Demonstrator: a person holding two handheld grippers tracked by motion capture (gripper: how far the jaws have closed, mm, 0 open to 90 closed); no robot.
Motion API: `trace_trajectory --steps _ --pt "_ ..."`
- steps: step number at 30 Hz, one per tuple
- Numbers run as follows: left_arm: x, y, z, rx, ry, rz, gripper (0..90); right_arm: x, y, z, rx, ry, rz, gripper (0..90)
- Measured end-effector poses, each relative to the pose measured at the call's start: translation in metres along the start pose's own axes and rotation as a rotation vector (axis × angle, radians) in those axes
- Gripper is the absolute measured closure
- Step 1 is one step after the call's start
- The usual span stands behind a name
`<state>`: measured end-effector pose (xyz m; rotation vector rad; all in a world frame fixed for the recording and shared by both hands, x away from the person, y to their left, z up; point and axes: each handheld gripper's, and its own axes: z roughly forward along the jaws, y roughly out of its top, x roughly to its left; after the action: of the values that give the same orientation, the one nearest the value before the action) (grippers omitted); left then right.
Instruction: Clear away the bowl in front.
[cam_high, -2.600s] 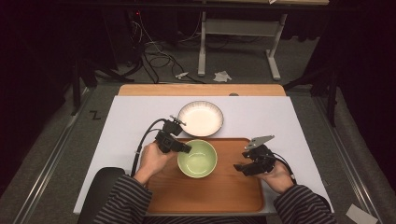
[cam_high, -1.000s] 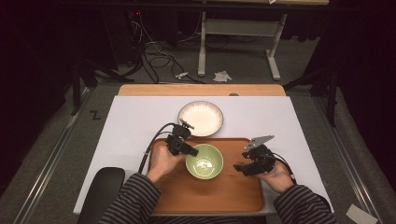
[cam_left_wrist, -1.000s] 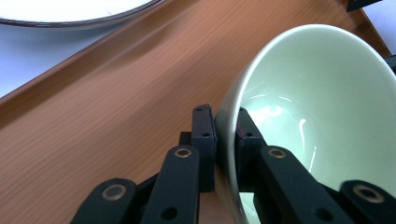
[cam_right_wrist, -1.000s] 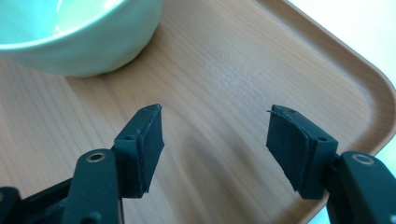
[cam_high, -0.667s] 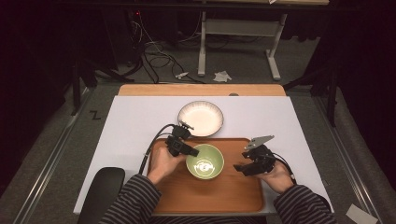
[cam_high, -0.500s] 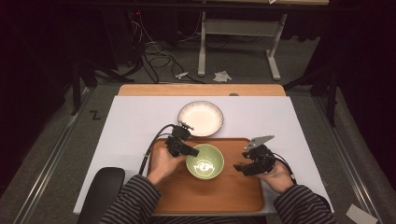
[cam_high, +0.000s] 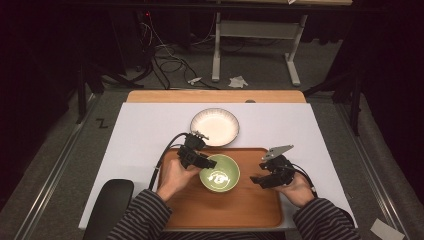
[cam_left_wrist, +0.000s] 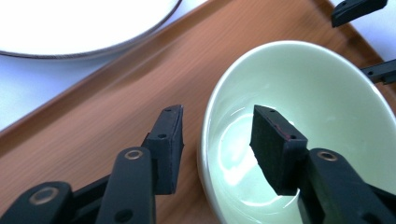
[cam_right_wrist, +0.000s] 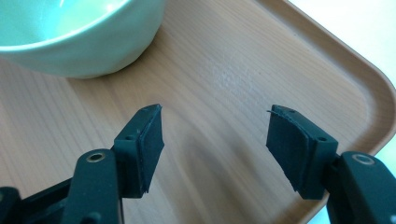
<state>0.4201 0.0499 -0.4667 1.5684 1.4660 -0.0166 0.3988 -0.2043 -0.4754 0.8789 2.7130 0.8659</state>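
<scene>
Green bowl (cam_high: 219, 173) mid wooden tray (cam_high: 250, 210)

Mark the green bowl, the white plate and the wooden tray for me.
green bowl (cam_high: 220, 174): high view, inside bottom of the bowl.
white plate (cam_high: 215, 126): high view, centre of the plate's face.
wooden tray (cam_high: 235, 210): high view, bare floor of the tray near the person.

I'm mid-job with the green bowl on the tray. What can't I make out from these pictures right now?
- Pale green ceramic bowl, left gripper view: near rim cut off by the bottom edge and hidden behind one jaw of the left gripper.
- Same bowl, right gripper view: only its underside shows, top edge cuts it.
- White round plate, high view: near rim hidden by the left gripper.
</scene>
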Motion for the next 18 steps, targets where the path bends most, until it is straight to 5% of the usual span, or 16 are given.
trace_trajectory --steps 18 --pt "-0.004 0.008 -0.029 -0.087 -0.041 0.003 49.5 0.001 0.001 0.001 0.005 -0.003 -0.005 37.8"
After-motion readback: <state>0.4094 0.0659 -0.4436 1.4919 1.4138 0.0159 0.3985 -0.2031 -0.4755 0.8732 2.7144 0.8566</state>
